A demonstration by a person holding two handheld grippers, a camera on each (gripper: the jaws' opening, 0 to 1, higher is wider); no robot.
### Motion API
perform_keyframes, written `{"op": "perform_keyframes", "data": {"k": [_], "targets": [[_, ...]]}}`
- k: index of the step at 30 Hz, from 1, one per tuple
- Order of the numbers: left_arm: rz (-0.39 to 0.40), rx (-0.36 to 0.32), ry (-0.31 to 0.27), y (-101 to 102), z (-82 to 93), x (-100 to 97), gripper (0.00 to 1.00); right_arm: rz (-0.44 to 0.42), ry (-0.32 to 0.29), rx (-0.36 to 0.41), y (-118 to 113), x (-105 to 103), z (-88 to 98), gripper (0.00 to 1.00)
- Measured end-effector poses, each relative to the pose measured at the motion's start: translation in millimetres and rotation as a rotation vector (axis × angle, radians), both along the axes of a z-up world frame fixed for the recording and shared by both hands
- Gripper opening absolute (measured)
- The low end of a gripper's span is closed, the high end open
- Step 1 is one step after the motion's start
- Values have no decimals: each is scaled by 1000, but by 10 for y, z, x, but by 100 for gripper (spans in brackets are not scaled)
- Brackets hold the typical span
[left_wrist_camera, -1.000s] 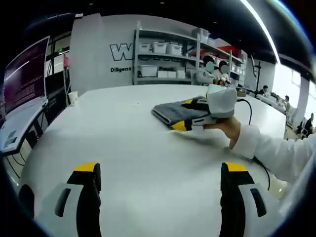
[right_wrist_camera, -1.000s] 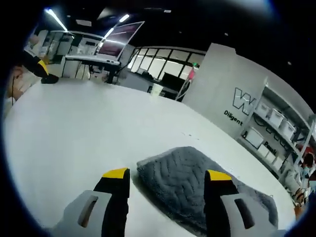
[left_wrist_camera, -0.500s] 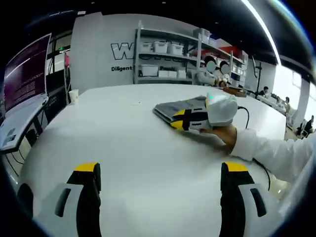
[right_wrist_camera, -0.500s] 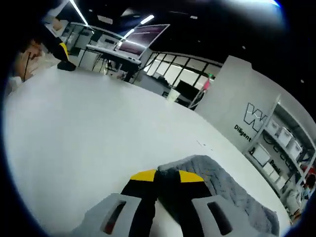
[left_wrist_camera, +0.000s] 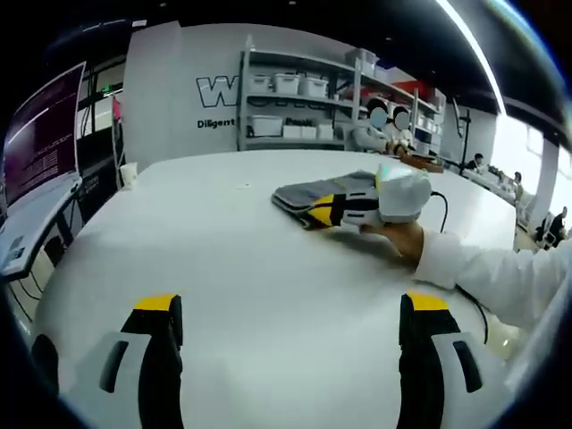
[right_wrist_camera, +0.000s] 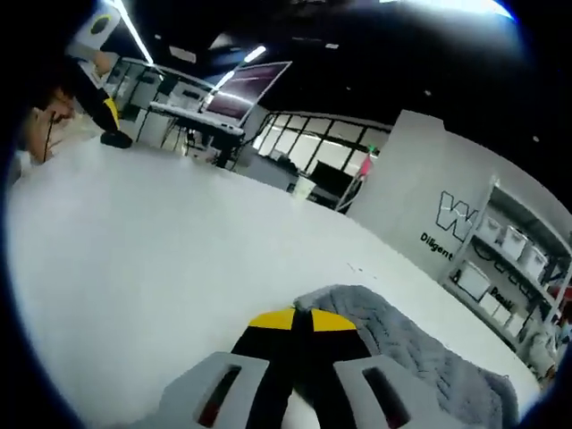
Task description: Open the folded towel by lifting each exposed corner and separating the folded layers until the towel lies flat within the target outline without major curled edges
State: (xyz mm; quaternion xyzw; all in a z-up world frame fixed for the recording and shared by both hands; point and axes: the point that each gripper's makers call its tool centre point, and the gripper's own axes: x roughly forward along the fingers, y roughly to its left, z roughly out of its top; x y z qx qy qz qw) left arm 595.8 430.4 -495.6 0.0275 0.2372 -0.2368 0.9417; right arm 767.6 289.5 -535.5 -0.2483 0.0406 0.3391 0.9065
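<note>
Towel (left_wrist_camera: 332, 189) on table (left_wrist_camera: 223, 259); shelves (left_wrist_camera: 304, 112) behind

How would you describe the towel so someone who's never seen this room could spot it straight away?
Start at the big white table in front of the shelving with storage bins. Toward its far side lies a folded grey towel with a quilted wavy texture, its near corner pinched in the right claw. It is the one dark, soft thing on the white top.

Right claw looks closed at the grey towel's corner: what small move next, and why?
Probably lift the right claw slightly and draw that corner back. Its jaws are shut at the edge of the still-folded towel, while the left claw is open over the table.
</note>
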Motion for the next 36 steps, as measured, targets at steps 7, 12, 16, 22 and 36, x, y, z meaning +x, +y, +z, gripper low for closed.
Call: {"op": "perform_keyframes", "data": {"k": [7,12,16,22,36], "targets": [[2,5,-6,2,32,18,99,-11,-7,34,-31,10,27,0],[6,6,-9,20,49,22,99,-56,-19,91,-174,72,116,0],[-4,9,-8,4,49,20,99,-100,-36,111,-329,129,164,0],[-6,7,-8,12,48,14,99,-160,-30,156,-551,205,190,0],[-2,2,-6,39,36,9,99,-244,-34,205,-880,295,228,0]]}}
